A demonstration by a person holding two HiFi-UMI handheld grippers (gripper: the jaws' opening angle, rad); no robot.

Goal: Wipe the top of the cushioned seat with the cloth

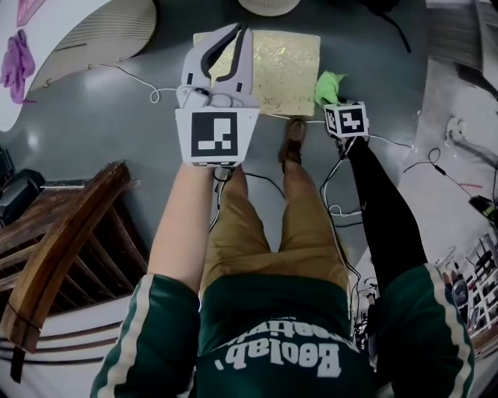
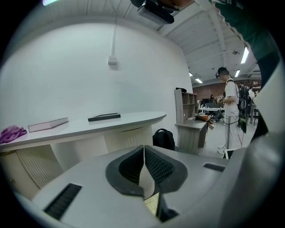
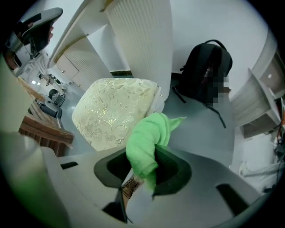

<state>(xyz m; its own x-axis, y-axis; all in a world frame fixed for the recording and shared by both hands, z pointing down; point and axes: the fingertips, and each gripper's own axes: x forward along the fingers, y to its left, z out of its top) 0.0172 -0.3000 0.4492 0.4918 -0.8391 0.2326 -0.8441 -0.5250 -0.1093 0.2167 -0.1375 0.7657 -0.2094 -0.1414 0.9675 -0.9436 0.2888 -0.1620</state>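
Right gripper [image 3: 144, 165] clamped on cloth [image 3: 143, 141] near seat [image 3: 111, 111] edge; lower cloth flat onto top, sweep edge to edge; left gripper [image 2: 143, 168] jaws together, empty

in the head view the cushioned seat [image 1: 280, 66] is sitting on the floor [image 1: 117, 124] at top centre, just beyond the person's shoe [image 1: 292, 141]. the left gripper [image 1: 240, 33] is overlapping the seat's left part in the frame. the cloth [image 1: 327, 85] is sitting between the right gripper's [image 3: 142, 171] jaws, beside the seat's right edge. a wooden chair [image 1: 66, 249] is standing at lower left, and a counter [image 1: 70, 23] is curving across the upper left. in the right gripper view a backpack [image 3: 205, 71] is resting at upper right, beyond the seat.
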